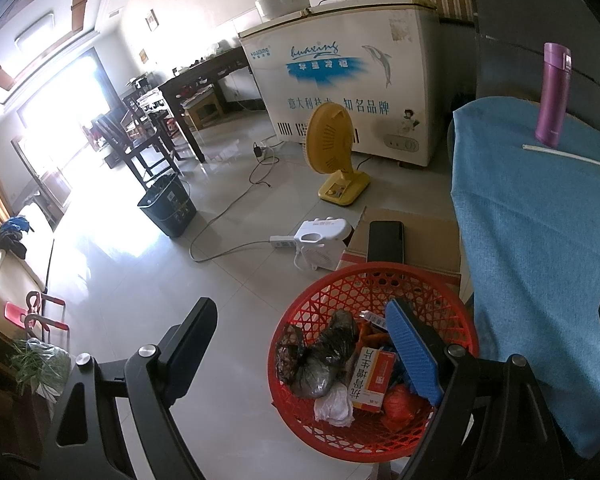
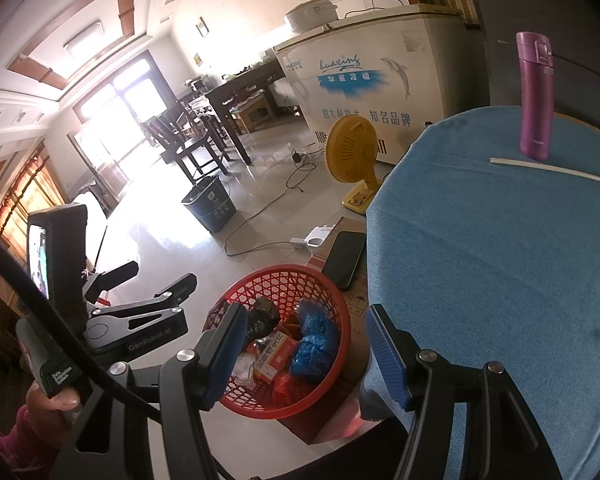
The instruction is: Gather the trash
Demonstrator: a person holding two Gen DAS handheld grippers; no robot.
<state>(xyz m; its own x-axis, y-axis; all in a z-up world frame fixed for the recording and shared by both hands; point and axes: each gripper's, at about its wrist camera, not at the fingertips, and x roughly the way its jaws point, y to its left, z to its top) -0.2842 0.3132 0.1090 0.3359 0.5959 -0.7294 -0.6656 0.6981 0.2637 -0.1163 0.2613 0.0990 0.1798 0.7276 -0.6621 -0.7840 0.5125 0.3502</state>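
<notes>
A red plastic basket [image 1: 456,312] [image 2: 342,312] sits beside the blue-clothed table [image 1: 540,240] [image 2: 500,260]. It holds trash: a dark crumpled bag [image 1: 324,356], an orange-and-white box [image 1: 374,376] [image 2: 274,354], white paper [image 1: 334,402] and blue plastic [image 2: 314,340]. My left gripper [image 1: 300,344] is open and empty, just above the basket; it also shows in the right wrist view [image 2: 156,280]. My right gripper [image 2: 306,348] is open and empty over the basket's near side. A white straw [image 1: 572,158] [image 2: 552,170] lies on the table.
A purple flask [image 1: 554,96] [image 2: 534,96] stands on the table's far side. A black phone [image 1: 386,242] [image 2: 344,258] lies on a cardboard box [image 1: 432,240]. A yellow fan [image 1: 332,148], white heater [image 1: 324,244], dark bin [image 1: 168,204] and chest freezer [image 1: 340,80] stand on the floor.
</notes>
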